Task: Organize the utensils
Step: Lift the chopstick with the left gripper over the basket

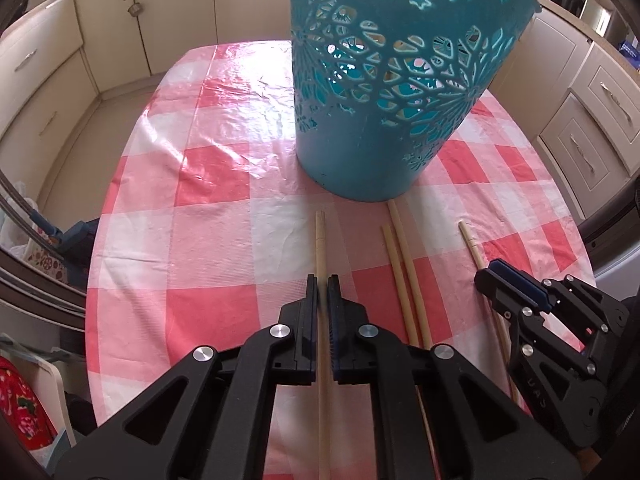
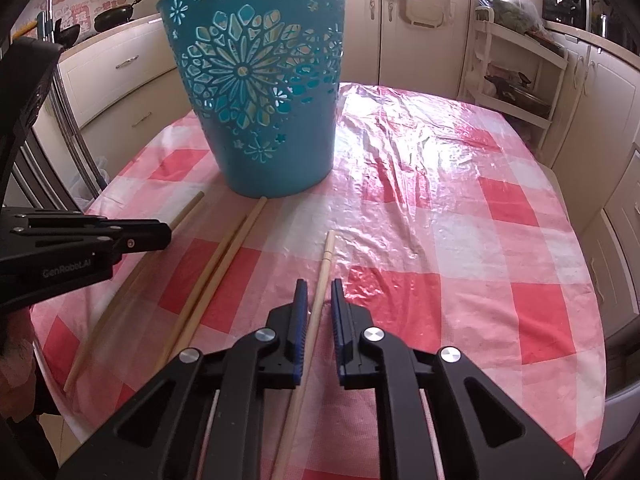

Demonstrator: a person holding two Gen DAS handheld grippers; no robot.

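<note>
A teal cut-out basket [image 1: 384, 92] [image 2: 260, 96] stands upright on the red-checked table. Several wooden chopsticks lie in front of it. My left gripper [image 1: 322, 280] is shut on the leftmost chopstick [image 1: 320, 240]; it also shows in the right wrist view [image 2: 160, 234]. A pair of chopsticks [image 1: 402, 264] [image 2: 216, 272] lies in the middle. My right gripper [image 2: 319, 286] straddles the rightmost chopstick [image 2: 325, 264], jaws slightly apart with the stick against the left pad. It also shows in the left wrist view [image 1: 494, 272].
The table [image 2: 460, 240] has a glossy checked plastic cover. Cream kitchen cabinets [image 1: 48, 80] ring the table. A white shelf rack [image 2: 516, 80] stands at the back right, and pans [image 2: 116, 16] sit on the counter at the left.
</note>
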